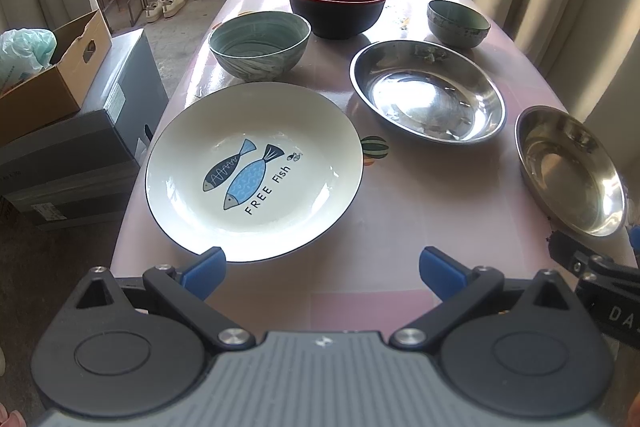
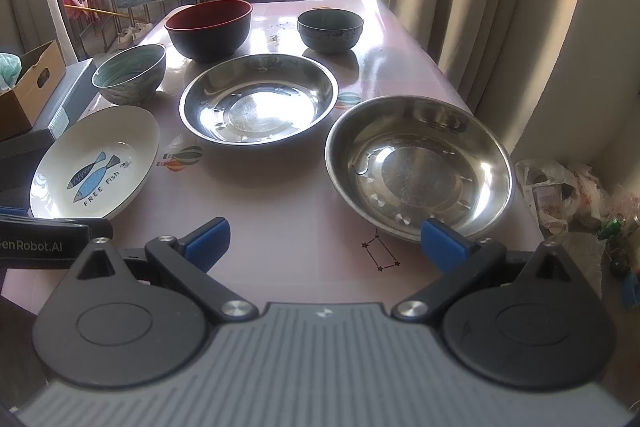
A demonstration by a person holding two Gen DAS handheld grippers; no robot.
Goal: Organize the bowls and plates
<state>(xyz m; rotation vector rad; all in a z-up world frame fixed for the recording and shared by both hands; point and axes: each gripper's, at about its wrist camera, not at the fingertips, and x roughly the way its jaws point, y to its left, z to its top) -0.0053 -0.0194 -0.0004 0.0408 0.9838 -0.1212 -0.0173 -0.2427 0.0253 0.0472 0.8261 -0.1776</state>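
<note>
A white fish-print plate (image 1: 254, 171) (image 2: 96, 165) lies at the table's near left. Two steel plates sit to its right: one mid-table (image 1: 427, 91) (image 2: 258, 98), one near the right edge (image 1: 570, 171) (image 2: 418, 165). Behind them stand a marbled green bowl (image 1: 260, 44) (image 2: 130, 73), a red-lined black bowl (image 1: 337, 4) (image 2: 209, 28) and a small dark green bowl (image 1: 458, 23) (image 2: 330, 29). My left gripper (image 1: 322, 273) is open just short of the fish plate's near rim. Over the near edge my right gripper (image 2: 325, 241) is open, its right finger by the near steel plate's rim.
The pink patterned table (image 1: 400, 219) (image 2: 280, 195) drops off at the left toward grey boxes (image 1: 80, 131) and a cardboard box (image 1: 52, 75). Curtains (image 2: 500, 7) hang on the right, with bags (image 2: 568, 187) on the floor below. A railing with hung bedding stands behind.
</note>
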